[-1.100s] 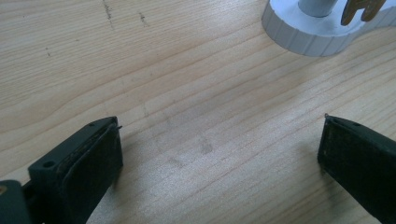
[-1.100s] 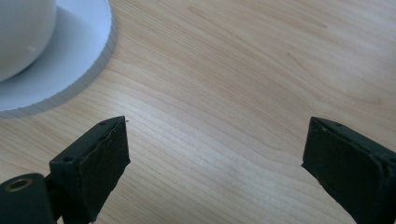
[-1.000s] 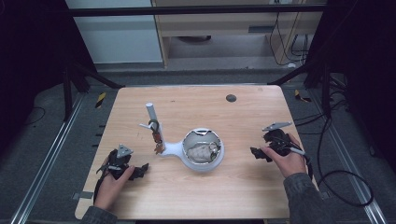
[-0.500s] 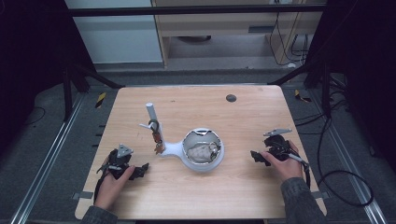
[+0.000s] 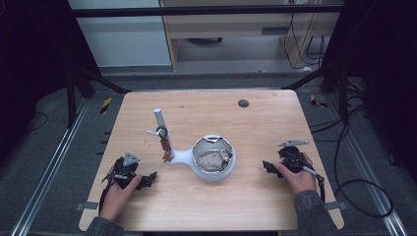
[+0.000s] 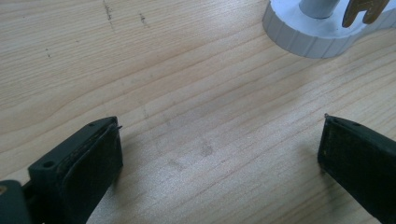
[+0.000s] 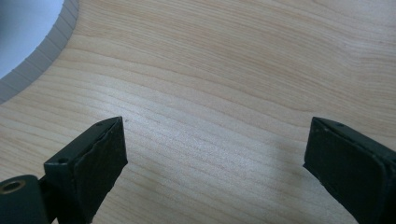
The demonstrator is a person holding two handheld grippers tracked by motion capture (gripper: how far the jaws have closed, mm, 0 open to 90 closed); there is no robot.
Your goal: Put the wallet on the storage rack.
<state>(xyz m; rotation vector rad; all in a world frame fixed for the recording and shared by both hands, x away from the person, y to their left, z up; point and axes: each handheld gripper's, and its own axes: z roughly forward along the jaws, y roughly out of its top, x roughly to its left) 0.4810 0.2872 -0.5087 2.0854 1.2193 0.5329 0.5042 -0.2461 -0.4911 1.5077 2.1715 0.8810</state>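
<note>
left gripper [image 5: 147, 178] and right gripper [image 5: 268, 167] rest on the table [image 5: 255, 123], jaws spread, empty. contents of the white bowl [image 5: 214, 158] indistinct; stand [image 5: 164, 142] fittings unclear.

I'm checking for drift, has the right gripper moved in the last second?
Yes. In the high view the right gripper has come toward the person's edge of the table, judged against the white bowl, which has stayed put.

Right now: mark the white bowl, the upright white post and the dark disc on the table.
white bowl [image 5: 227, 168]: high view, its right rim.
upright white post [image 5: 159, 117]: high view, upper part of the shaft.
dark disc [image 5: 243, 103]: high view, its centre, near the table's far edge.
</note>
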